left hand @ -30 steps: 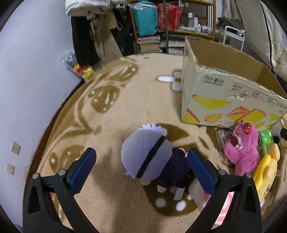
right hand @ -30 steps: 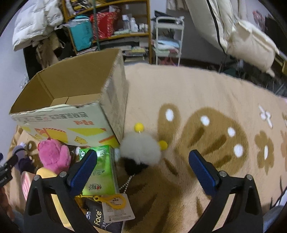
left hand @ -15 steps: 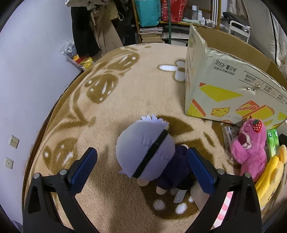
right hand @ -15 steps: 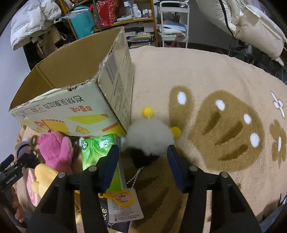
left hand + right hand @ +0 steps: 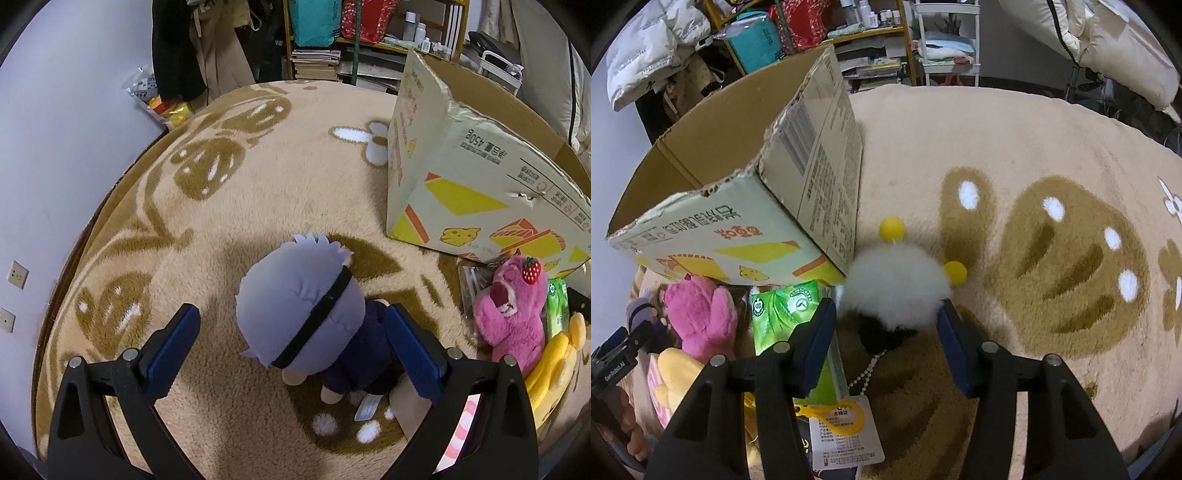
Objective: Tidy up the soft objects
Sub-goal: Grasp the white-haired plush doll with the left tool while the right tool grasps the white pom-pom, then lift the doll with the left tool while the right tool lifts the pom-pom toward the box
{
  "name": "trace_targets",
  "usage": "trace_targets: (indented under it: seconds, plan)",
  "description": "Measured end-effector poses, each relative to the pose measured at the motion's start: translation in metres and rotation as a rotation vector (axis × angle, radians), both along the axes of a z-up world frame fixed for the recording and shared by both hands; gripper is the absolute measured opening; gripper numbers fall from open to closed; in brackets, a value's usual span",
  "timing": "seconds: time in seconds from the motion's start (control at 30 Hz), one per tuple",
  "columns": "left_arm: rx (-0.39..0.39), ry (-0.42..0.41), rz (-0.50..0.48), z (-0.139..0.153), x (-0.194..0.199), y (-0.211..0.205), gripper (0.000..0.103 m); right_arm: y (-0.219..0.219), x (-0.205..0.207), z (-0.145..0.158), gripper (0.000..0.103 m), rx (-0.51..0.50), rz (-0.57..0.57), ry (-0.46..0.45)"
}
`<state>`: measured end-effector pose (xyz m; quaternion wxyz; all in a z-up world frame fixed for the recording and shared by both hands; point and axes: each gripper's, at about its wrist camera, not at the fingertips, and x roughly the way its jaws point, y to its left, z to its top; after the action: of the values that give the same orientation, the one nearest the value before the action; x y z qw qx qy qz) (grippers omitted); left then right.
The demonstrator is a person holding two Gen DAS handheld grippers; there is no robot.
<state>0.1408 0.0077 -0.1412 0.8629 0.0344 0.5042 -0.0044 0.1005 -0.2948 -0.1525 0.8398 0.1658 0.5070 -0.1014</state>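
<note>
The cardboard box (image 5: 480, 184) carries "450g", printed upside down near its top edge in the left wrist view, beside Chinese characters too small to make out. In the right wrist view, large red and grey Chinese characters run upside down along its front, and dense fine print on its side panel is illegible. A black device (image 5: 613, 365) at the left edge reads "GenRoboAI". The white hang tag (image 5: 846, 439) bears small Chinese print, unreadable.
</note>
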Motion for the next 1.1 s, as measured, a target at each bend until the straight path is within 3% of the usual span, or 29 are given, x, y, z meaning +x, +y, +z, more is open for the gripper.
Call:
trace_targets:
  seconds: [0.13,0.23,0.43,0.5,0.7,0.87,1.1]
  plan:
    - [-0.005,0.002,-0.002,-0.001,0.001,-0.001,0.097,-0.001,0.007,-0.005,0.059,0.001,-0.002,0.003]
    - [-0.042,0.023,-0.024,-0.004,0.001,-0.002,0.086,-0.002,0.01,-0.011,0.059,0.005,-0.012,0.013]
    - [-0.081,0.051,-0.017,-0.008,0.003,0.0,0.084,-0.005,0.015,-0.017,0.059,0.003,-0.024,0.017]
    - [-0.117,0.061,-0.026,-0.009,0.003,0.001,0.076,-0.005,0.016,-0.018,0.059,0.001,-0.025,0.018]
    - [-0.07,0.048,-0.053,-0.009,0.0,-0.007,0.075,-0.004,0.016,-0.019,0.059,-0.001,-0.026,0.023]
    - [-0.084,0.057,-0.046,-0.009,0.0,-0.004,0.075,-0.001,0.016,-0.019,0.058,-0.003,-0.026,0.039]
    - [-0.122,0.091,-0.025,-0.014,0.005,0.0,0.076,0.003,0.016,-0.022,0.049,-0.02,-0.017,0.042]
